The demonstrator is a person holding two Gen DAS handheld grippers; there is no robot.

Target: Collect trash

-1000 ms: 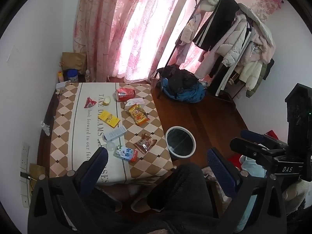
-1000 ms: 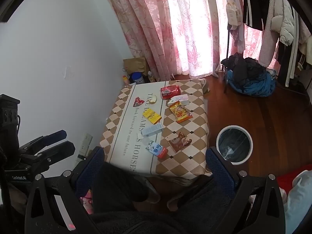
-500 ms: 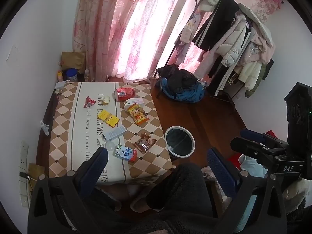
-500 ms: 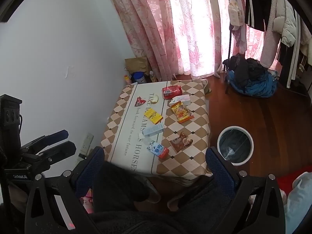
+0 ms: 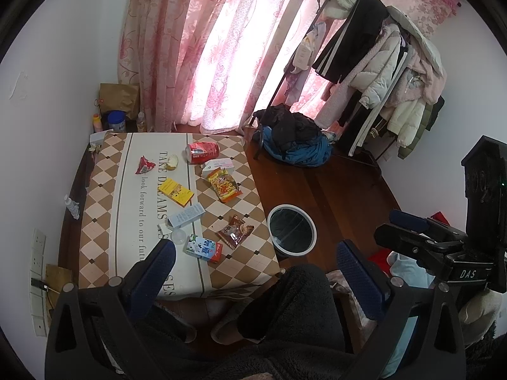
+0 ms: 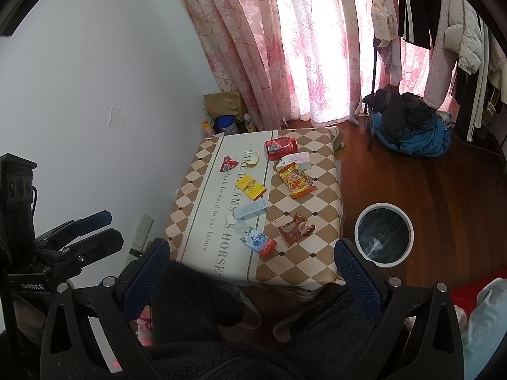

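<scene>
Hidden or unclear: near edge of the surface (image 5: 95,221) is cut off behind the person's dark-clad knees in both views. Print on most wrappers is too small to read. Contents of the bin (image 5: 292,233) are dim; only a pale scrap shows in the right wrist view.

Left gripper (image 5: 256,262): held high above the near end of the surface, looking down; fingers (image 5: 155,269) spread wide, grasping nothing.

Right gripper (image 6: 250,262): likewise raised and tilted down; fingers (image 6: 356,272) released, wide apart, nothing between them. Each gripper appears at the edge of the other's view.

Trash, all lying on the surface ahead of the fingers:
- milk carton (image 5: 204,248), nearest, just beyond the left fingertip
- brown snack packet (image 5: 236,231), beside it toward the bin
- pale blue box (image 5: 186,216)
- yellow box (image 5: 176,191)
- orange snack bag (image 5: 224,185)
- red can (image 5: 202,152), on its side, farthest
- white carton (image 5: 218,165), touching the orange bag
- small red wrapper (image 5: 144,164)

Bin: on the wooden floor (image 5: 332,190), just beside the surface's right edge, ahead of the right-hand fingers.
</scene>
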